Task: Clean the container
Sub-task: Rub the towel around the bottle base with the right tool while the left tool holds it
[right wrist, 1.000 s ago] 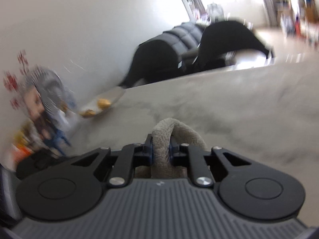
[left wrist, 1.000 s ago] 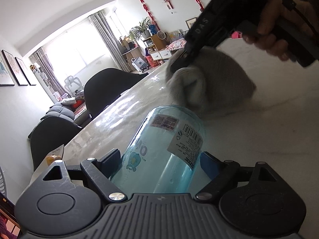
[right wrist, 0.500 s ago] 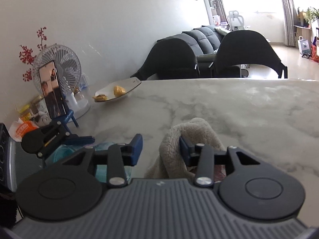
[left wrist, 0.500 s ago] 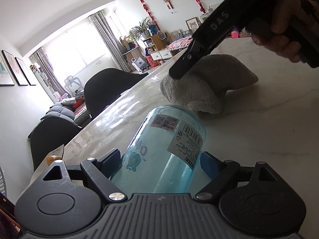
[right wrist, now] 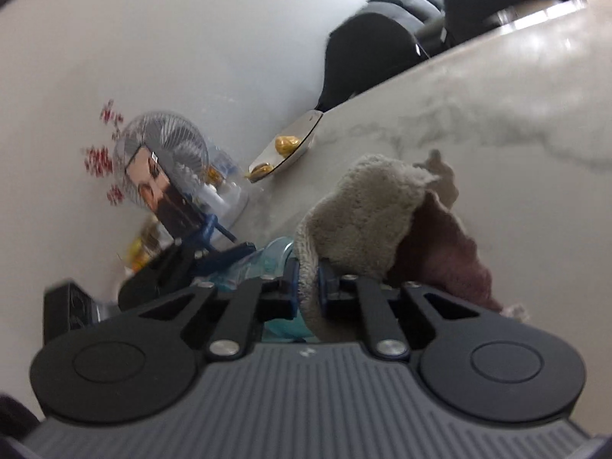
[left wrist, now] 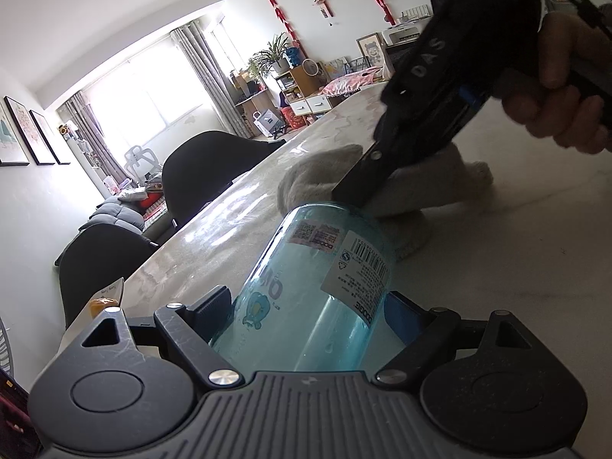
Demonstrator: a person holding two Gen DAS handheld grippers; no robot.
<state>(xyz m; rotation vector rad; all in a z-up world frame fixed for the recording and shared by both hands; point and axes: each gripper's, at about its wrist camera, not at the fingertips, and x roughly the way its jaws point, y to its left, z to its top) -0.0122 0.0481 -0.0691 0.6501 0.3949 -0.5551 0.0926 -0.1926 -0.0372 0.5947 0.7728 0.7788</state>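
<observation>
The left gripper (left wrist: 306,306) clamps the clear blue plastic bottle (left wrist: 313,287), long axis pointing away, while the right gripper (right wrist: 308,287), having just closed, pinches the grey terry cloth (right wrist: 367,214), seemingly touching the bottle's far end.

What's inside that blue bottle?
The blue bottle looks empty through its clear wall. Its mouth is hidden behind the grey cloth and the right gripper.

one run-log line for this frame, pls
left gripper: jaws shut on blue container | right gripper: jaws just closed, pinching grey cloth | cloth at container's far end | marble table
</observation>
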